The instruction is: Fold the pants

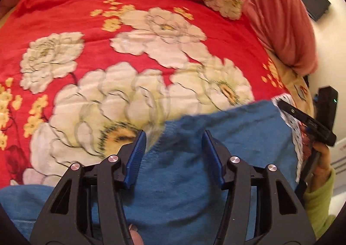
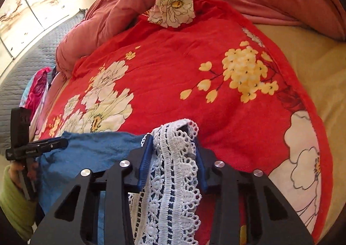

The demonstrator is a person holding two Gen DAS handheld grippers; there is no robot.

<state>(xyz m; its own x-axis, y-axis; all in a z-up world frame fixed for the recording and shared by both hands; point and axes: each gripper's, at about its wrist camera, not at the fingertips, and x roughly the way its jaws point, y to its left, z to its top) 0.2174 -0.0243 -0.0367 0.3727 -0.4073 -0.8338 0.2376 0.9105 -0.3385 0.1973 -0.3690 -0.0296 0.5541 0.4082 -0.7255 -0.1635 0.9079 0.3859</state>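
Black gripper arms with blue pads fill the bottom of both wrist views. On the left gripper [image 1: 174, 147] the jaws stand spread wide, with nothing between the pads; the blue pants [image 1: 205, 158] lie directly beneath and between them, and the fabric's ragged upper edge crosses just ahead of the left pad, so that fingertip hangs over the boundary between pants and blanket. The pants rest on the near edge of a red floral blanket [image 1: 108, 39] that covers the bed, spreading from the lower left of the left wrist view across to the right, where a white lace trim [image 1: 287, 119] shows at their far corner. There the right gripper [image 2: 173, 139] appears in the left wrist view as a black bar held by a hand in a green sleeve [image 1: 317, 201]. In the right wrist view, that gripper's jaws are clamped on the lace trim [image 2: 173, 169], which bunches up between the pads, rises above the fingertips and hangs down towards the camera. The blue pants [image 2: 90, 152] stretch away to the left of the clamped lace, over the near edge of the blanket [image 2: 183, 71], reaching the left gripper at the frame's left side. Beyond the blanket's far edge lies a rumpled pink quilt [image 2: 129, 2].
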